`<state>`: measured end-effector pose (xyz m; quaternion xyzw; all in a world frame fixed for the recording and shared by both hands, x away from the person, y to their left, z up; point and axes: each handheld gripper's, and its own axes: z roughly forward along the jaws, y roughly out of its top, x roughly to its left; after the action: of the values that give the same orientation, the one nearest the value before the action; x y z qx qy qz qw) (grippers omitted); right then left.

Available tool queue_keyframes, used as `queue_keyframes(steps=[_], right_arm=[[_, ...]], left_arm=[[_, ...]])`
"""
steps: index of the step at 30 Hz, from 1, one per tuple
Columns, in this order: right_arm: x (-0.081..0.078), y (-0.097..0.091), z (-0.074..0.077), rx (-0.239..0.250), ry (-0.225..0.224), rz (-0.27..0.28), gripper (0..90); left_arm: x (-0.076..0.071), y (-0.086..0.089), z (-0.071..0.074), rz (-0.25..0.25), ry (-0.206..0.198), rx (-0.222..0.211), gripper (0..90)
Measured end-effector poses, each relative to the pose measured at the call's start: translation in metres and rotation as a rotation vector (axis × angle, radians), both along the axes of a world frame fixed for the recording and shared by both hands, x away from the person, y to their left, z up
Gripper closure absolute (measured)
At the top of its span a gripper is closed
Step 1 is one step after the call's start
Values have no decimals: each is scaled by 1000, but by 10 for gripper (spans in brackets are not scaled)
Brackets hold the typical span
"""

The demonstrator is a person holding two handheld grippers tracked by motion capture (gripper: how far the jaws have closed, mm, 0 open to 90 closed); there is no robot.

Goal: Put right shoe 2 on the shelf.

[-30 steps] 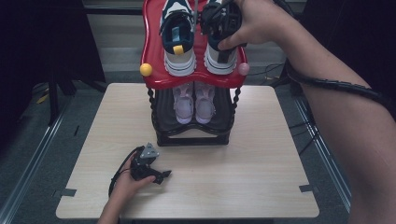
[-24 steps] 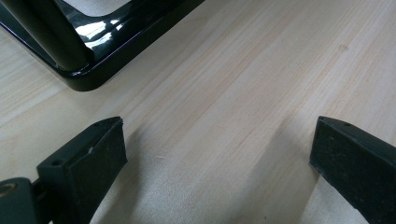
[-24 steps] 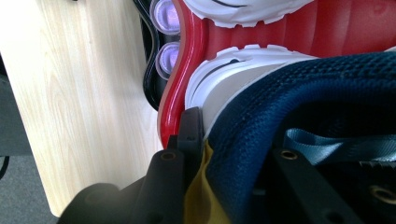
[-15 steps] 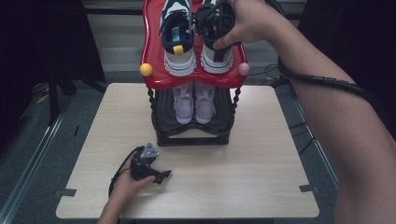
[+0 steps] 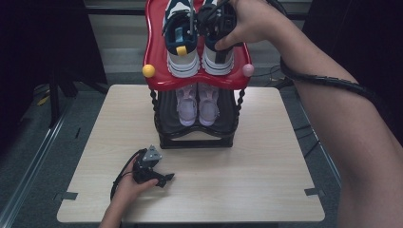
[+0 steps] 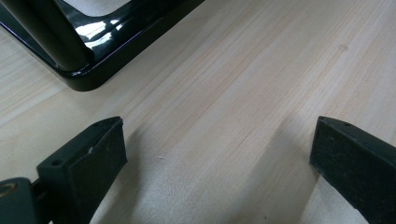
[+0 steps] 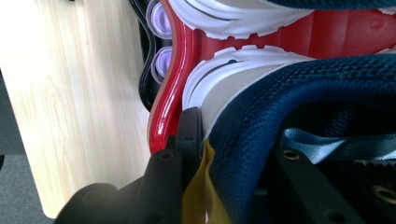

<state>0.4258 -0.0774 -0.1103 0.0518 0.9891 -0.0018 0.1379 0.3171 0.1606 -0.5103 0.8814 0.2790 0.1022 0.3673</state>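
A shoe rack has a red top shelf (image 5: 154,47) with two navy and white sneakers on it. My right gripper (image 5: 216,21) is up there, shut on the navy collar of the right sneaker (image 5: 219,61). The right gripper view looks down past that collar (image 7: 280,88), with the gripper (image 7: 243,140) clamped over its edge beside the red shelf rim (image 7: 168,107). The left sneaker (image 5: 180,52) stands alongside, untouched. My left gripper (image 5: 164,179) rests on the table near the front left, open, with bare wood between its jaws (image 6: 217,154).
A pair of small pink shoes (image 5: 196,102) sits on the black lower shelf. The rack's glossy black base (image 5: 195,141) (image 6: 93,56) stands mid-table, just beyond the left gripper. The light wooden table (image 5: 266,156) has room on both sides of the rack.
The right hand has shifted a little to the left and farther back over the right sneaker. The left hand and its gripper have stayed put.
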Motion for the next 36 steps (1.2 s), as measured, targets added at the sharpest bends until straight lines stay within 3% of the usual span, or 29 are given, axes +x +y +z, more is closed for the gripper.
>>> queue_keyframes(steps=[24,36], right_arm=[[0,-1,-3,28,-11,-20,684],[1,-3,-4,61,-23,-75,488]], left_arm=[[0,0,0,-2,0,0,30],[0,0,0,-3,0,0,30]])
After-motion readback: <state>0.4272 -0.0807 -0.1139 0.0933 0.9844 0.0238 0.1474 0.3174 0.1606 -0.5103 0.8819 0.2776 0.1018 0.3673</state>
